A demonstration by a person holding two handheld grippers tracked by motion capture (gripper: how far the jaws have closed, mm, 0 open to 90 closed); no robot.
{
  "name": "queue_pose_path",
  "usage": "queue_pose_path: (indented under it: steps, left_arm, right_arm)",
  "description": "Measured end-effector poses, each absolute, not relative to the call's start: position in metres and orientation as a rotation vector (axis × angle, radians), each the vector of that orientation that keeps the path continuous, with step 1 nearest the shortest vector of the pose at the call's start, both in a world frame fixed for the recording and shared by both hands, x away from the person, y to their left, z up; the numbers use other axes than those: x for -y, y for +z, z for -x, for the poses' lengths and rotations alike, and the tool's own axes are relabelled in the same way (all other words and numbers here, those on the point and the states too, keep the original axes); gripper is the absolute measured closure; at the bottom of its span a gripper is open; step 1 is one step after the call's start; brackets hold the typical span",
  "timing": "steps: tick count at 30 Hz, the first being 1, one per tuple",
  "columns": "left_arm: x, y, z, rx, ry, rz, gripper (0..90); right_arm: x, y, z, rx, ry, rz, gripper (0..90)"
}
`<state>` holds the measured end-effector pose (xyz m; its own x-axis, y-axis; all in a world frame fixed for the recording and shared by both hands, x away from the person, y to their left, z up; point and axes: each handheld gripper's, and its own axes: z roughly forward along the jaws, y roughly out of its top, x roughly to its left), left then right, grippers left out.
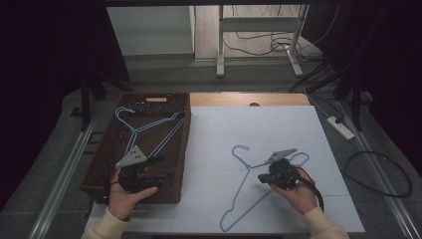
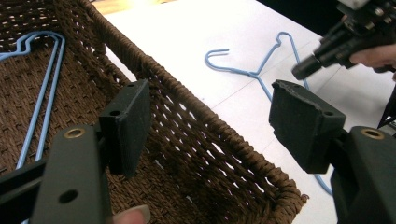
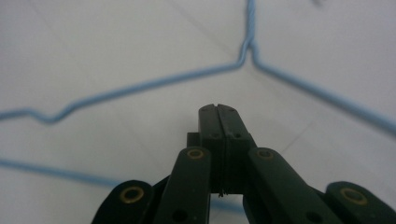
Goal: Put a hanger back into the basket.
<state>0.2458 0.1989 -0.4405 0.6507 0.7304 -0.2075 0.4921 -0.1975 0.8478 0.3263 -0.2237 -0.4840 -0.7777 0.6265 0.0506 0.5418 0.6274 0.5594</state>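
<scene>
A person at a white table (image 1: 298,129) works with two hand-held grippers among blue wire hangers. The right gripper (image 1: 263,178), jaws pressed together with nothing between them, hovers over the loose hanger (image 1: 247,181) lying flat on the table, its neck just ahead of the closed tips and its long axis running from the hook at the far left toward the near edge. The left gripper (image 1: 160,160), jaws wide apart and empty, hangs above the near end of the wicker basket (image 1: 112,137), where more hangers (image 1: 149,127) lie. The right hand is plainly nearer the loose hanger. That hand covers part of the hanger's far shoulder in the high view
</scene>
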Motion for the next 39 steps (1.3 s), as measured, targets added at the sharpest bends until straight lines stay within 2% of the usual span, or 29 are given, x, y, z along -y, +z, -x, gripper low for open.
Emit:
queue_pose_path:
  steps: [3, 4, 6, 14, 19, 26, 27, 29, 30, 32, 34, 35, 39]
  left_arm:
    - [-0.199, -0.440, -0.246, -0.971, 0.294, -1.855, 30.3]
    - [-0.199, -0.440, -0.246, -0.969, 0.294, -1.854, 30.3]
    - [-0.199, -0.440, -0.246, -0.968, 0.293, -1.854, 30.3]
    - [-0.198, -0.441, -0.246, -0.962, 0.287, -1.859, 30.3]
    - [-0.198, -0.441, -0.247, -0.962, 0.288, -1.859, 30.3]
    - [-0.199, -0.441, -0.247, -0.963, 0.288, -1.858, 30.3]
    - [-0.199, -0.441, -0.247, -0.962, 0.289, -1.858, 30.3]
    - [-0.199, -0.441, -0.247, -0.963, 0.289, -1.858, 30.3]
    - [-0.199, -0.441, -0.247, -0.963, 0.289, -1.858, 30.3]
    - [-0.199, -0.441, -0.247, -0.963, 0.289, -1.858, 30.3]
    - [-0.198, -0.442, -0.247, -0.962, 0.289, -1.861, 30.3]
    - [-0.198, -0.442, -0.246, -0.961, 0.288, -1.861, 30.3]
    - [-0.197, -0.441, -0.246, -0.957, 0.291, -1.863, 30.3]
  right_arm:
    - [0.215, -0.481, -0.339, -2.688, 0.859, -0.969, 78.6]
    - [0.208, -0.482, -0.346, -2.675, 0.851, -0.973, 66.0]
    - [0.201, -0.482, -0.355, -2.652, 0.847, -0.997, 58.3]
    - [0.175, -0.489, -0.388, -2.685, 0.783, -1.003, 49.5]
    - [0.160, -0.496, -0.403, -2.706, 0.733, -1.001, 48.7]
    - [0.143, -0.503, -0.419, -2.728, 0.673, -0.976, 54.2]
    - [0.138, -0.504, -0.421, -2.739, 0.647, -0.965, 59.8]
    - [0.137, -0.505, -0.422, -2.744, 0.632, -0.960, 60.9]
    - [0.134, -0.505, -0.422, -2.750, 0.611, -0.945, 66.2]
    - [0.133, -0.504, -0.422, -2.758, 0.604, -0.940, 69.4]
    - [0.132, -0.504, -0.423, -2.772, 0.588, -0.944, 76.6]
    - [0.131, -0.503, -0.424, -2.779, 0.577, -0.948, 84.5]
    - [0.128, -0.503, -0.423, -2.778, 0.557, -0.929, 87.6]
